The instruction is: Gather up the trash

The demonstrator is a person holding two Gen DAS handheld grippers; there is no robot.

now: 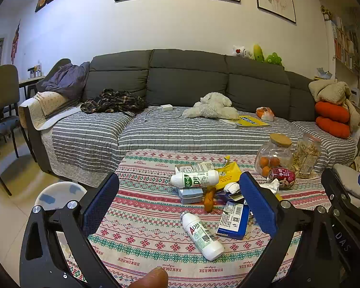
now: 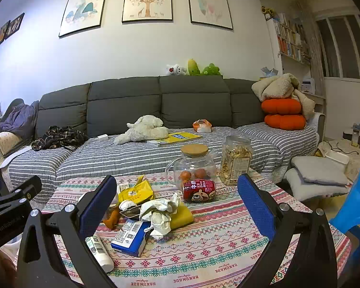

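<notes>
The grey sofa fills the back of the room, and in front of it stands the worktop with a patterned cloth. On its far side are two glass jars, one with a cork lid and one with snacks; I judge that these are not trash. The trash lies in a heap near the middle: a red can on its side, a yellow bag, a blue box, crumpled white paper and two white bottles, one in the heap and one nearer.

The left tool and the right tool both hover above the heap with fingers wide apart, holding nothing.

The pieces overlap, so a grasp may take two things or push one off the edge. The round can and bottles could roll when touched, and the can may spill if liquid remains
</notes>
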